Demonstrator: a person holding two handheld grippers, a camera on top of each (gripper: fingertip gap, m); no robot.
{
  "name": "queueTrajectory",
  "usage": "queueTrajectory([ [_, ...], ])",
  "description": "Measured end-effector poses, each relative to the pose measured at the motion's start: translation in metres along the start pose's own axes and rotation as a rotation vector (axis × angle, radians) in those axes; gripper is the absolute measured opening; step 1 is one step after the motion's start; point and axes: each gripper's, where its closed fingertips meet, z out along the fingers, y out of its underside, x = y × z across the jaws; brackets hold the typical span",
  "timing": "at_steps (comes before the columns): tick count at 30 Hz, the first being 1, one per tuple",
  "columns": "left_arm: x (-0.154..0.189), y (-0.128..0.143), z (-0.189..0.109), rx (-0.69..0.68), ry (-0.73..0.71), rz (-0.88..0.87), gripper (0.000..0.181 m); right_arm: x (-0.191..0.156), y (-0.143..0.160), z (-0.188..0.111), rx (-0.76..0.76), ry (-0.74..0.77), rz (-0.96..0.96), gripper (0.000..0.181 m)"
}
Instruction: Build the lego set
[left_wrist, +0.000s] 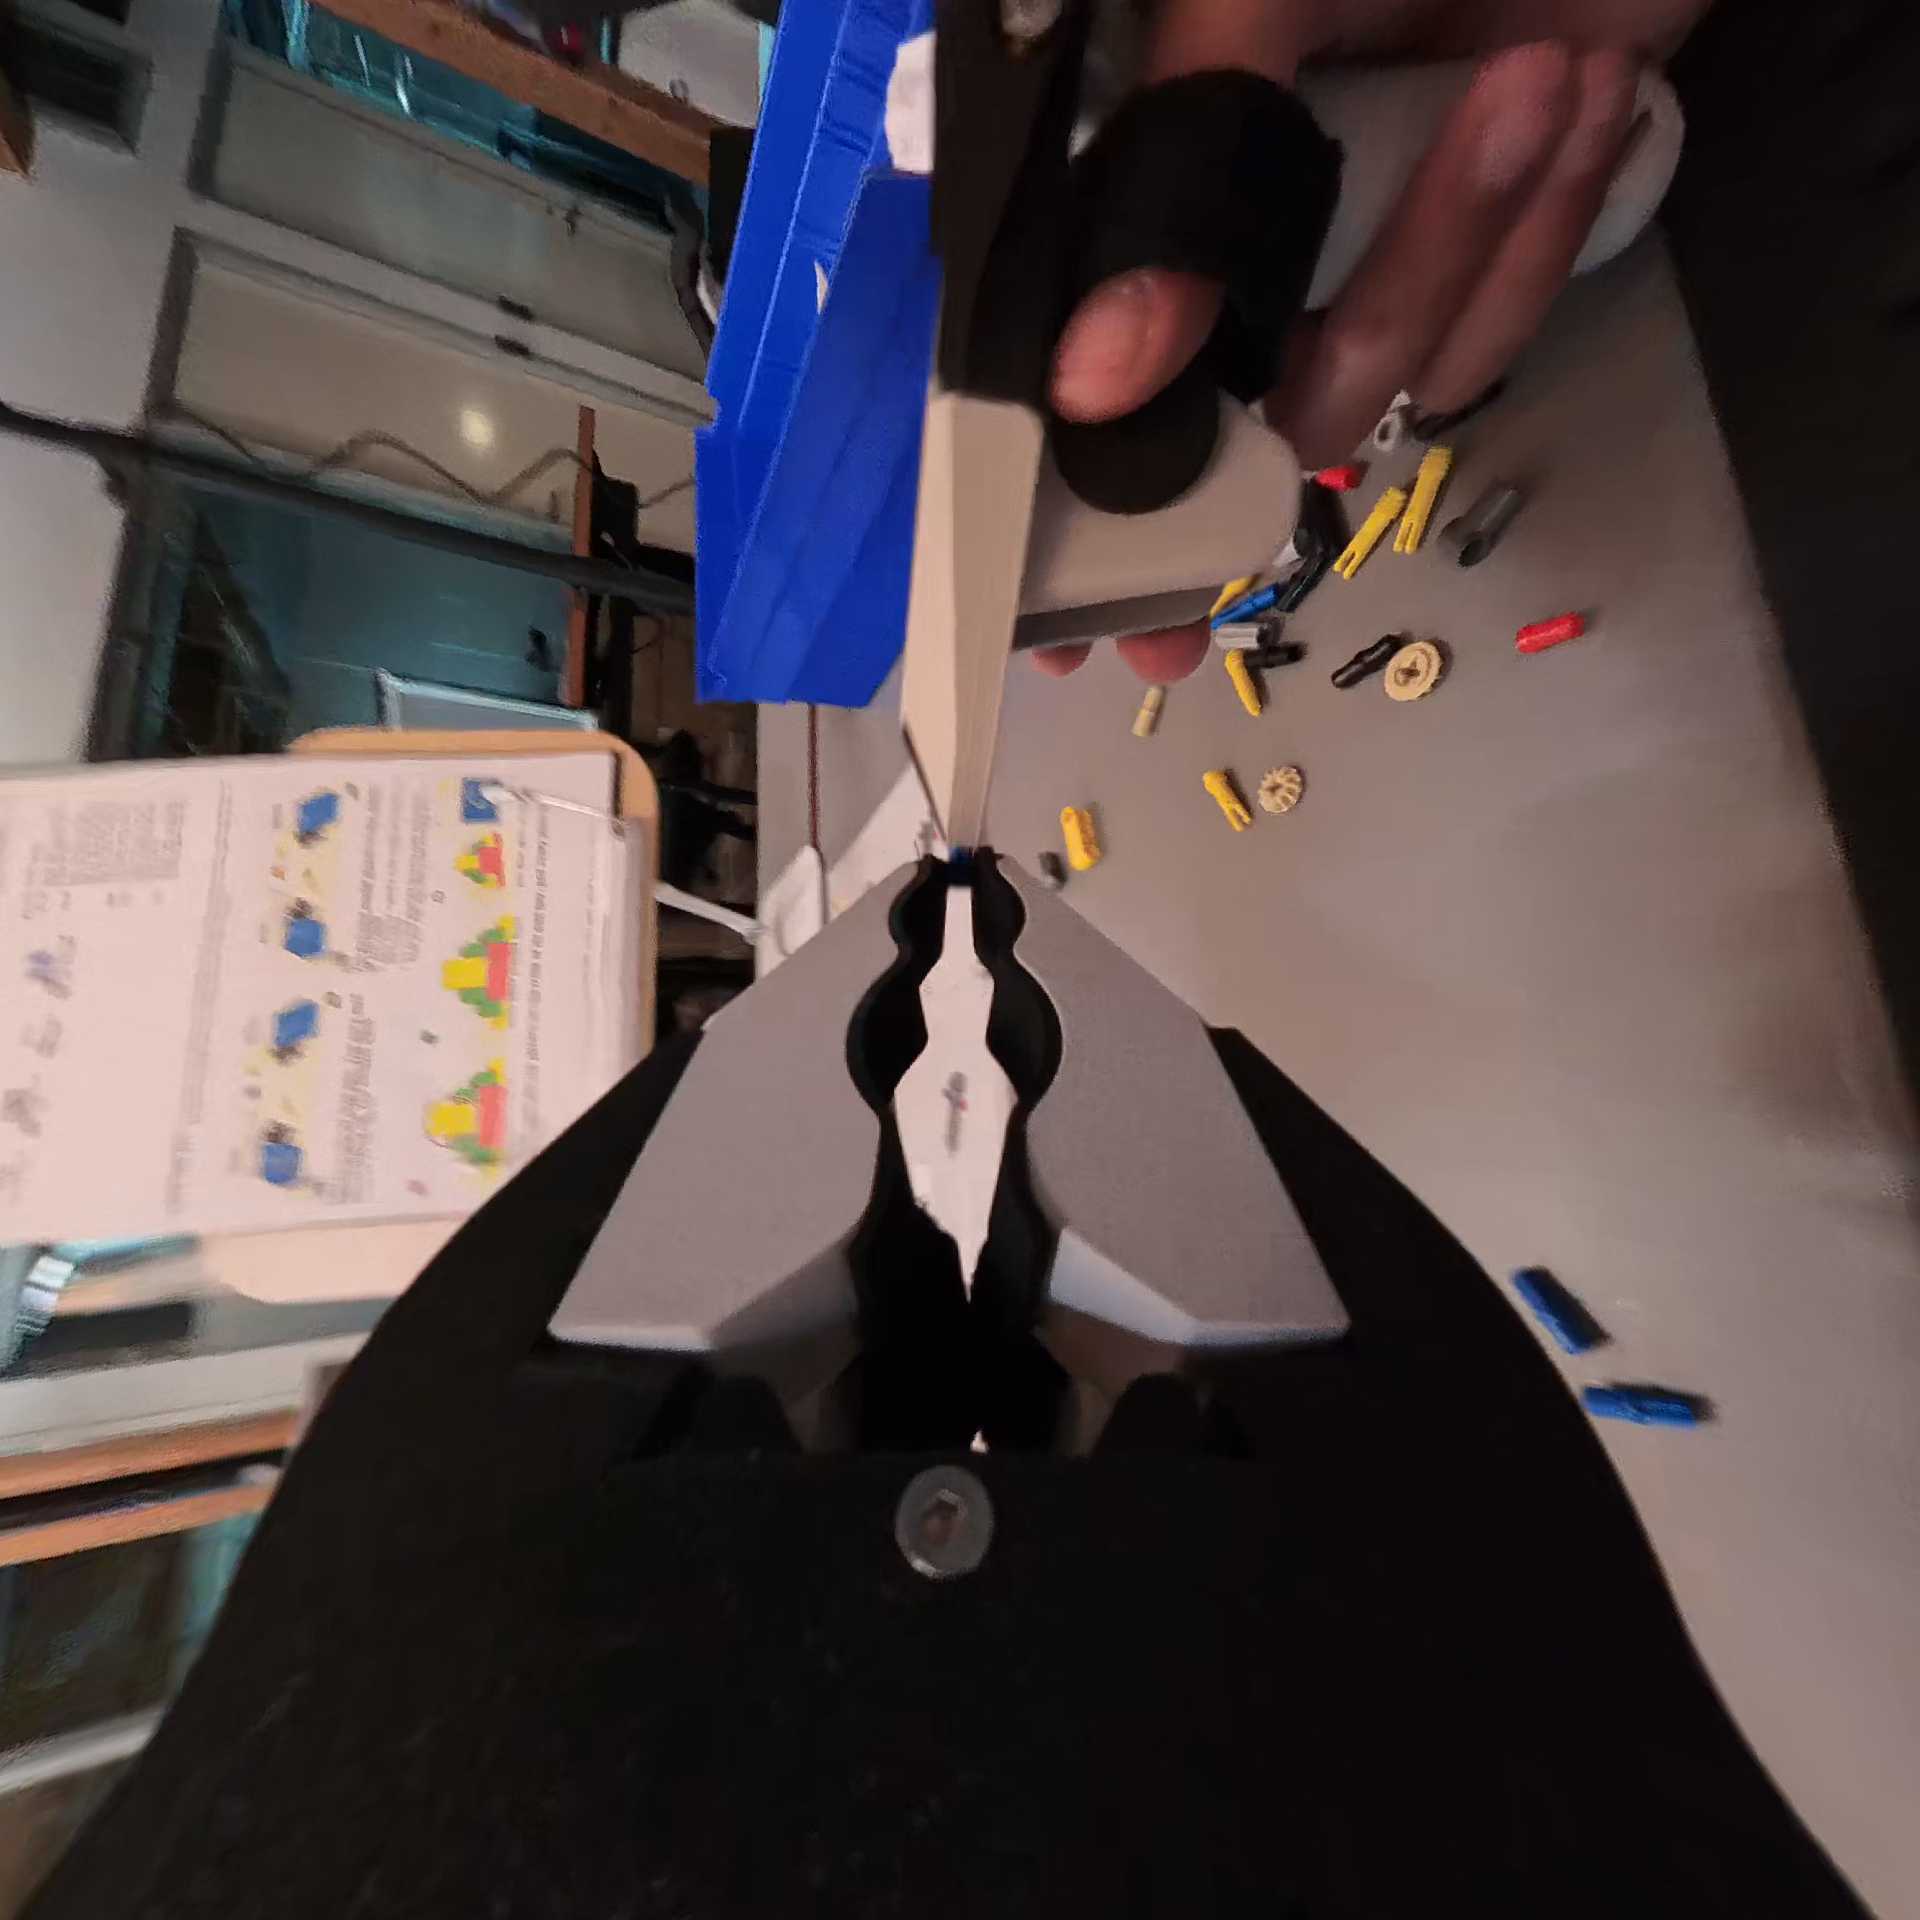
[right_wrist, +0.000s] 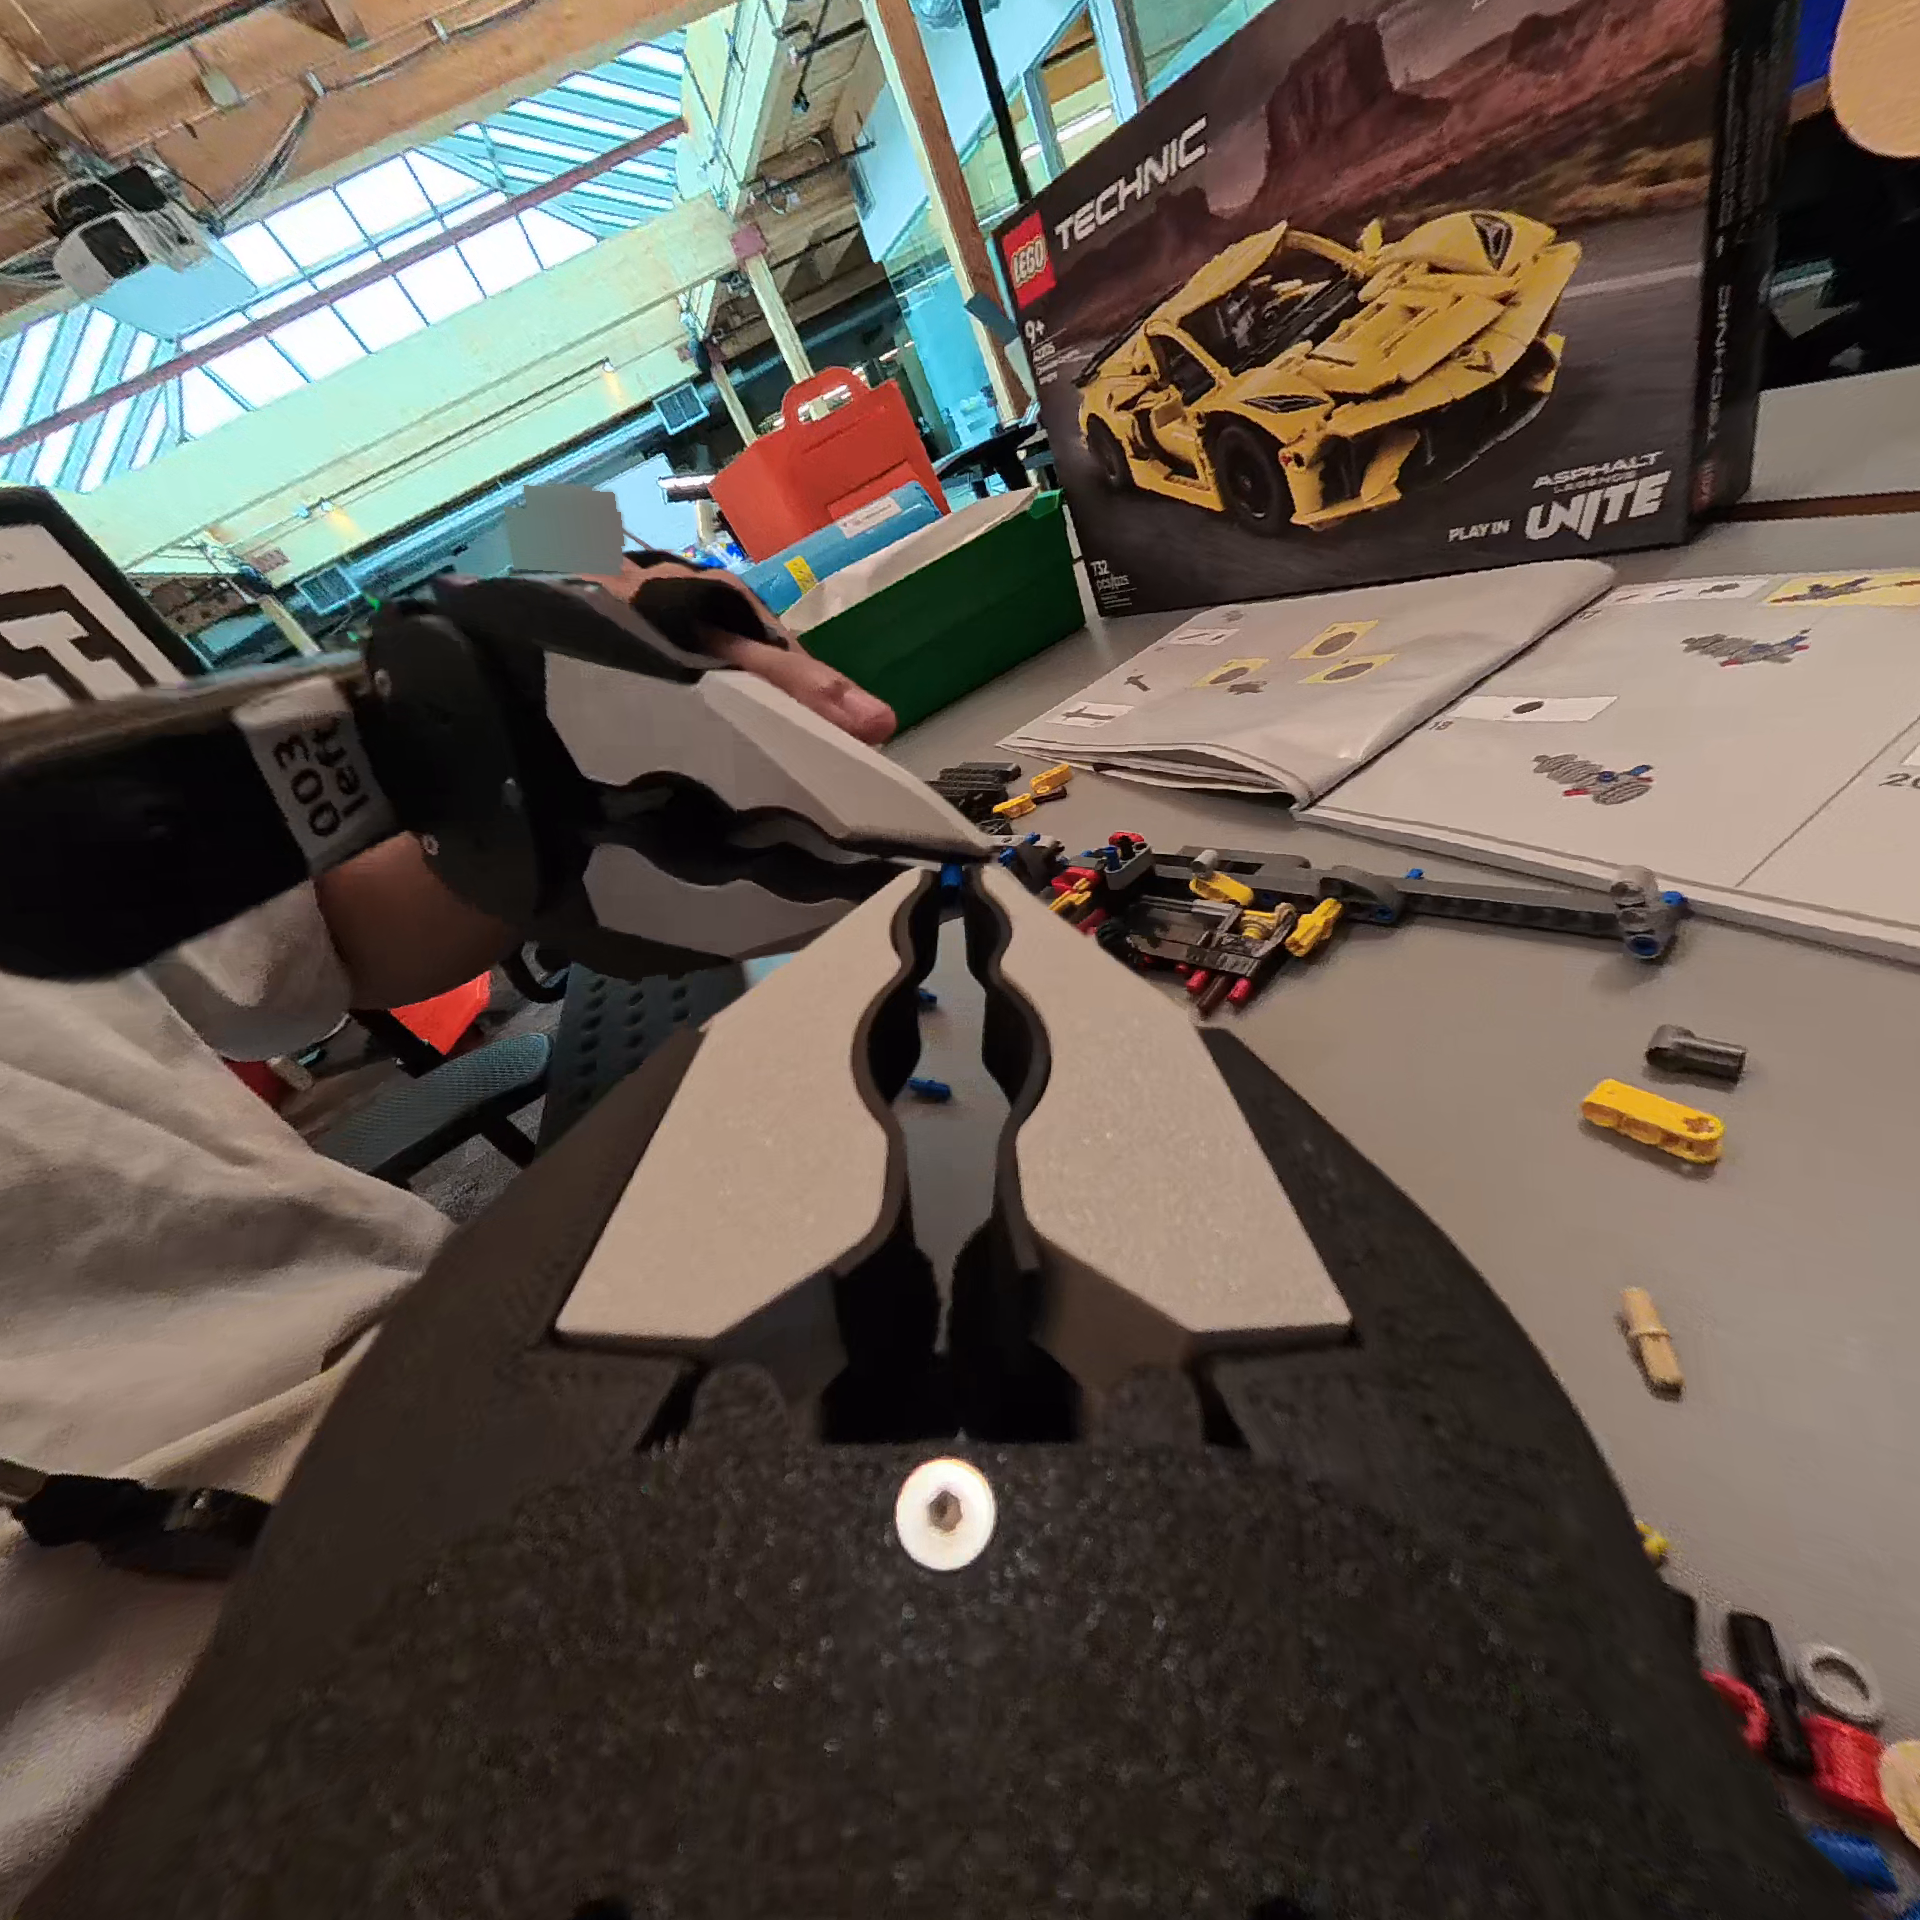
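Two claws met tip to tip above the grey table (right_wrist: 1455, 1039). The left claw (left_wrist: 958, 858) was nearly closed, its tips pinching a small blue pin (left_wrist: 960, 854). The right claw (right_wrist: 948, 878) was also narrowed onto that same blue pin (right_wrist: 948, 876), so both held it between them, just off the table edge. In the right wrist view the left claw (right_wrist: 977, 850) came in from the left, held by a hand in a black fingerless glove (right_wrist: 665, 613). In the left wrist view the right claw (left_wrist: 961, 831) came down from above, gripped by a hand (left_wrist: 1351, 260).

Just beyond the pinched pin lay the partly built assembly (right_wrist: 1226, 914), dark grey with yellow, red and blue bits, with a long grey beam (right_wrist: 1507, 904) reaching to the right. An open instruction booklet (right_wrist: 1558, 748) lay behind it, and the set box (right_wrist: 1371, 312) with a yellow car stood farther back. Loose parts lay scattered on the table: a yellow beam (right_wrist: 1652, 1120), a dark connector (right_wrist: 1696, 1058), a tan pin (right_wrist: 1650, 1335), and two blue pins (left_wrist: 1600, 1361) near the left claw. A blue bin (left_wrist: 821, 416) and a clipboard with printed sheets (left_wrist: 312, 987) showed in the left wrist view.
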Motion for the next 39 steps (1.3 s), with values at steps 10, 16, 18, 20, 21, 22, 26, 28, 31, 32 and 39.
queueTrajectory([
  [10, 0.068, 0.127, -0.099, -0.278, 0.417, -0.905, 0.029, -0.015, 0.003, 0.003, -0.01, -0.065, -0.083, 0.003],
  [16, 0.105, 0.118, -0.092, -0.307, 0.475, -0.922, 0.037, -0.011, 0.002, 0.003, -0.002, -0.056, -0.054, 0.003],
  [18, 0.109, 0.123, -0.086, -0.316, 0.466, -0.917, 0.033, -0.011, 0.002, 0.002, 0.001, -0.053, -0.055, 0.003],
  [20, 0.11, 0.125, -0.083, -0.287, 0.468, -0.95, 0.027, -0.011, 0.002, 0.003, -0.001, -0.058, -0.05, 0.003],
  [21, 0.111, 0.125, -0.082, -0.275, 0.473, -0.962, 0.024, -0.011, 0.002, 0.003, -0.003, -0.058, -0.047, 0.003],
  [22, 0.113, 0.124, -0.081, -0.258, 0.483, -0.965, 0.016, -0.011, 0.003, 0.003, -0.003, -0.058, -0.046, 0.003],
  [26, 0.109, 0.121, -0.082, -0.228, 0.464, -0.914, 0.006, -0.012, 0.004, 0.004, -0.013, -0.06, -0.056, 0.003],
  [28, 0.09, 0.11, -0.08, -0.133, 0.382, -0.875, 0.007, -0.021, 0.007, 0.011, -0.038, -0.072, -0.12, 0.003],
  [31, 0.069, 0.093, -0.072, -0.079, 0.256, -0.775, 0.007, -0.033, 0.027, 0.038, -0.152, -0.038, -0.299, 0.003],
  [32, 0.066, 0.091, -0.066, -0.099, 0.21, -0.752, 0.006, -0.034, 0.031, 0.048, -0.175, -0.009, -0.365, 0.003],
  [39, 0.06, 0.077, -0.053, -0.093, -0.067, -0.569, 0.006, -0.024, 0.055, 0.078, -0.328, 0.101, -0.615, 0.003],
])
